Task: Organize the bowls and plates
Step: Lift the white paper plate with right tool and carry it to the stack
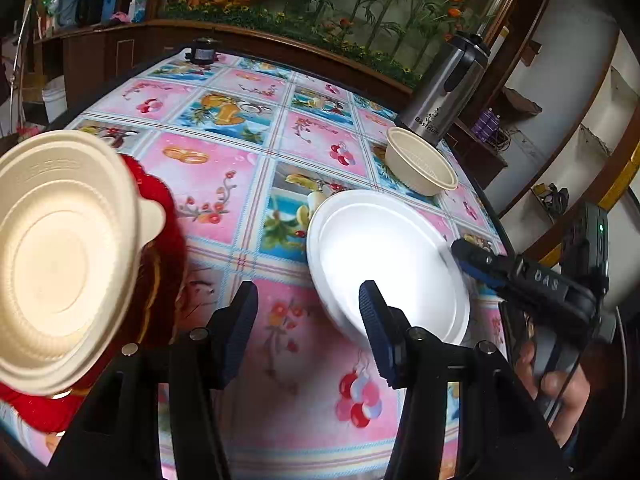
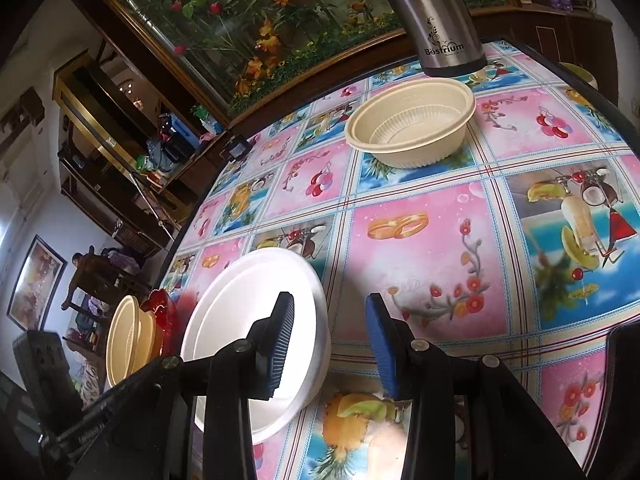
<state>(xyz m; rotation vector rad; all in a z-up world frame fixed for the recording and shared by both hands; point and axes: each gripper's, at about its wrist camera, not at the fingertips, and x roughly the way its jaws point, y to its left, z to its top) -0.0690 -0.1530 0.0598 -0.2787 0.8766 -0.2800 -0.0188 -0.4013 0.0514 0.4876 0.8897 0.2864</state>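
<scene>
A white plate (image 1: pixel 384 256) (image 2: pixel 248 312) lies on the flowered tablecloth (image 1: pixel 224 184). My right gripper (image 2: pixel 330 346) stands open at the plate's near rim. Its left finger is over the plate, its right finger is over the cloth, and neither pad presses on the rim. In the left wrist view the right gripper (image 1: pixel 464 254) reaches in at the plate's right edge. My left gripper (image 1: pixel 308 332) is open and empty above the cloth, just left of the plate. A cream bowl (image 1: pixel 420 166) (image 2: pixel 412 128) sits upright further back. More cream bowls (image 1: pixel 60 248) (image 2: pixel 128 340) rest against a red plate (image 1: pixel 160 216) (image 2: pixel 160 308).
A steel thermos (image 1: pixel 440 92) (image 2: pixel 444 28) stands right behind the upright cream bowl. A small black object (image 1: pixel 204 52) sits at the table's far edge. A hand (image 1: pixel 560 384) holds the right gripper's handle. A planter wall with flowers runs behind the table, with shelves to the right.
</scene>
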